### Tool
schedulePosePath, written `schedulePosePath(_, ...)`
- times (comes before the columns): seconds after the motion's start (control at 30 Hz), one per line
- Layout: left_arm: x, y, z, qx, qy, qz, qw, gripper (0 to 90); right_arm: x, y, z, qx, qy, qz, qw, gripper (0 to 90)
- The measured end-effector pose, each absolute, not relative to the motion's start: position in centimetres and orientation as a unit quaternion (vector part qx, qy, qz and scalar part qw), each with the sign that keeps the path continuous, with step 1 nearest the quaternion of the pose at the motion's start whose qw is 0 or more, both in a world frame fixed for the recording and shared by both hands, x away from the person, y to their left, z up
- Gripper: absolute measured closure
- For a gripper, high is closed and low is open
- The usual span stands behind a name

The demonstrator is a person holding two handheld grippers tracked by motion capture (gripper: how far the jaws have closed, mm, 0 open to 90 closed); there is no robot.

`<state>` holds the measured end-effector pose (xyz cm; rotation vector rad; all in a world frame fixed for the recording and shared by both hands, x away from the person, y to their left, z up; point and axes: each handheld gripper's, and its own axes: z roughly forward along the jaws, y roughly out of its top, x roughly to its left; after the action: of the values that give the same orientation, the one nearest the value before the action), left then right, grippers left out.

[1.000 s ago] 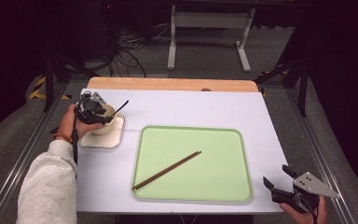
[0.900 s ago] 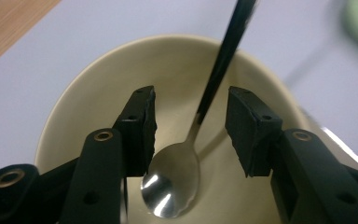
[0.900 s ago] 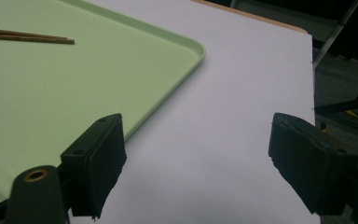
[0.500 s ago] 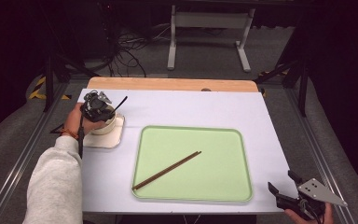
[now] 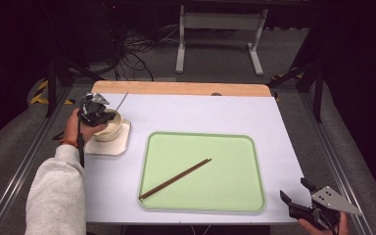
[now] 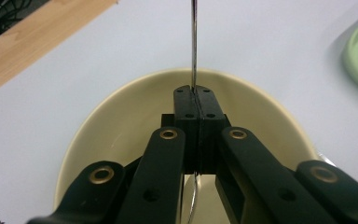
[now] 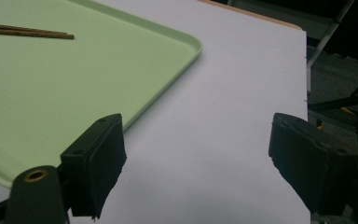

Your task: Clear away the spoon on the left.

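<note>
A cream bowl (image 5: 111,128) (image 6: 121,116) stands on a small white square plate (image 5: 120,146) at the table's left. My left gripper (image 5: 98,111) (image 6: 195,91) hangs over the bowl. Its jaws have just been closing and are now shut on a thin metal utensil handle (image 5: 123,100) (image 6: 194,42), which sticks up past the bowl's far rim. What end the utensil has inside the bowl is hidden. My right gripper (image 5: 294,190) (image 7: 196,154) rests at the table's near right corner, open, with nothing between its jaws.
A light green tray (image 5: 235,161) (image 7: 74,84) lies in the middle of the white table top, with a pair of brown chopsticks (image 5: 176,177) (image 7: 28,31) lying diagonally in it. A wooden strip (image 5: 181,88) runs along the far edge.
The metal handle in the bowl now stands steeper than a second ago, and the left hand has shifted slightly over the bowl. The right gripper has barely moved.
</note>
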<state>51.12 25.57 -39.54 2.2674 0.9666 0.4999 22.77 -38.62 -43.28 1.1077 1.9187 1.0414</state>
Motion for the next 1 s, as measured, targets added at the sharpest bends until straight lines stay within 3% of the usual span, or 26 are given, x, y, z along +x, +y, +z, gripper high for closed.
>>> schedulePosePath(0.63, 45.2, 25.8, -33.9, 0.805, 0.357, 0.195, 0.432, 90.0, 23.4, -38.5, -43.0, 0.423, 0.730, 0.418, 0.336, 19.0)
schedulePosePath(1.0, 41.9, 23.9, -32.6, 0.803, 0.330, 0.185, 0.460, 90.0, 23.3, -38.7, -43.0, 0.429, 0.724, 0.424, 0.334, 19.0)
